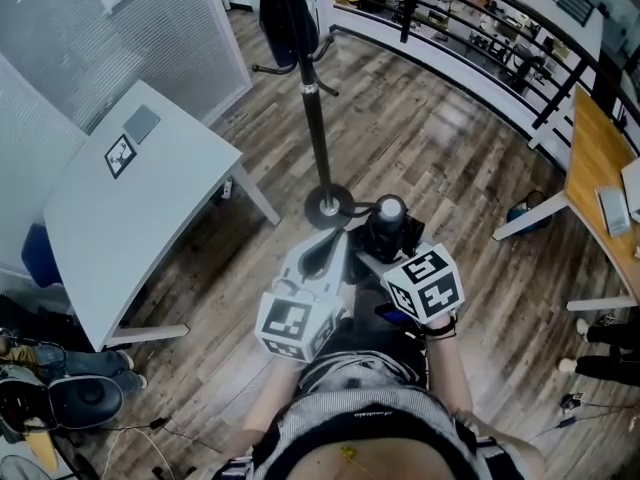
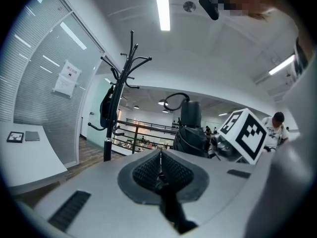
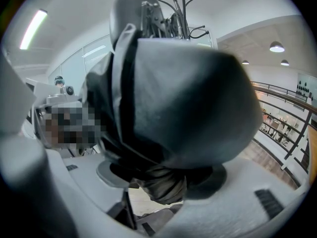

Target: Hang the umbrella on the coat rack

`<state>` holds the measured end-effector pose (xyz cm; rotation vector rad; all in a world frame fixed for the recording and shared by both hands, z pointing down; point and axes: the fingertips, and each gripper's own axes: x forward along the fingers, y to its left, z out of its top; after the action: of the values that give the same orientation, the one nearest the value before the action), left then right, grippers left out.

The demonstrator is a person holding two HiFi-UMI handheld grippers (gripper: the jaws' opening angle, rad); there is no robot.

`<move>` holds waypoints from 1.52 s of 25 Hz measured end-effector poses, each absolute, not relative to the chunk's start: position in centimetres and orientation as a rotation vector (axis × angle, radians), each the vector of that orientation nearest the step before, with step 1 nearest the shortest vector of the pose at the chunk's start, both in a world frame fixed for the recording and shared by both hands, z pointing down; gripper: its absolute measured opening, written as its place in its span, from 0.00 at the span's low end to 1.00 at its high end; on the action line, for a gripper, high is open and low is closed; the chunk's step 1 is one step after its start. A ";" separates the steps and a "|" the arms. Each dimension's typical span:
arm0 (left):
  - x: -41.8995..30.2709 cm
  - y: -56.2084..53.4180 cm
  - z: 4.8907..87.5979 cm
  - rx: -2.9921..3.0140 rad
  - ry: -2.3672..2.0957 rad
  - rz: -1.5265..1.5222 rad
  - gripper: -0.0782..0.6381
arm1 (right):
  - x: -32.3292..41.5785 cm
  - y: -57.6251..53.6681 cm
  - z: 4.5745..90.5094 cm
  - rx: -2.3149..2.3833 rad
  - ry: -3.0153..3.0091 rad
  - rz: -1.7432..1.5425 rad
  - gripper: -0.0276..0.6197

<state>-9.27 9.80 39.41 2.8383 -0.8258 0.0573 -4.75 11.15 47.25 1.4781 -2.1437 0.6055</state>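
A folded black umbrella (image 1: 388,225) stands upright in my right gripper (image 1: 383,251), which is shut on its lower part. In the right gripper view the umbrella (image 3: 173,98) fills most of the picture, clamped between the jaws of the right gripper (image 3: 163,178). The black coat rack (image 1: 315,108) rises just beyond both grippers, its round base (image 1: 328,205) on the wooden floor. My left gripper (image 1: 326,253) is beside the umbrella and apart from it, its jaws shut with nothing between them. From the left gripper (image 2: 159,168) I see the umbrella (image 2: 190,128) at the right and the rack's hooks (image 2: 124,76) at the left.
A black bag (image 1: 285,13) hangs on the rack's far side. A white table (image 1: 90,223) stands at the left before a glass partition. A wooden desk (image 1: 592,168) is at the right, and a black railing (image 1: 480,28) runs along the back.
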 end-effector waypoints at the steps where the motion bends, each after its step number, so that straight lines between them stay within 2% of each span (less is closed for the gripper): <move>1: -9.2 9.7 39.5 2.842 -0.830 0.057 0.12 | -4.6 11.0 47.2 1.480 -2.145 0.603 0.47; 38: -2.2 -4.4 39.6 2.745 -0.970 0.138 0.12 | 1.4 -4.0 48.0 1.315 -2.213 0.624 0.47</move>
<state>-2.22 -4.38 39.64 2.7451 -0.9702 0.1382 1.37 -3.97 48.05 1.3146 -2.2134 0.6240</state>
